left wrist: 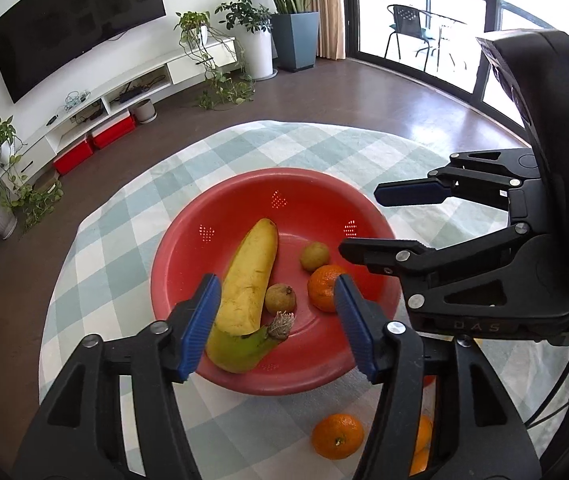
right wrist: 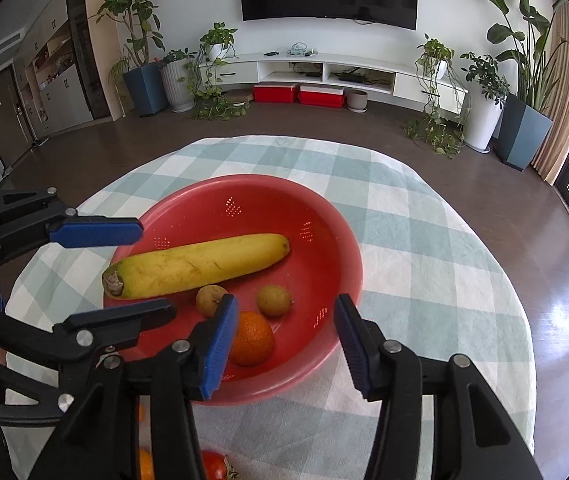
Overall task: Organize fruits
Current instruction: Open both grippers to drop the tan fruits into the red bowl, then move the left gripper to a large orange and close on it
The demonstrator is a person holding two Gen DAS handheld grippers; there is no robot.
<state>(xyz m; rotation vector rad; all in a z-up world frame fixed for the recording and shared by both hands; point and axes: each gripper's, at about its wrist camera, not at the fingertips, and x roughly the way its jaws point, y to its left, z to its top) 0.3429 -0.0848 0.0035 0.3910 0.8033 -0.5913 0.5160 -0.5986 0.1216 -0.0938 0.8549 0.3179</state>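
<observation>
The left hand-held gripper (left wrist: pixel 278 326) hangs over the near rim of the red bowl (left wrist: pixel 244 196), its blue pads standing partly apart with nothing pressed between them; the banana's stem end lies below the gap, untouched. Beside it, the right hand-held gripper (right wrist: pixel 284 344) is likewise partly open and empty, poised above an orange (right wrist: pixel 253 339) that sits in the bowl.

In the bowl, the banana (left wrist: pixel 250 276) lies lengthwise, with two small brownish-green fruits (left wrist: pixel 280 299) next to it. Outside, on the checked cloth of the surface (left wrist: pixel 324 148), another orange (left wrist: pixel 337 436) waits close to the bowl's near edge, with more orange and something red partly hidden under the gripper arms.

That loose orange looks firm, fairly light, and round enough to roll, so I'd take it across its widest part with a modest squeeze. The banana seems soft and easily bruised; a gentle hold near the middle would suit it.
</observation>
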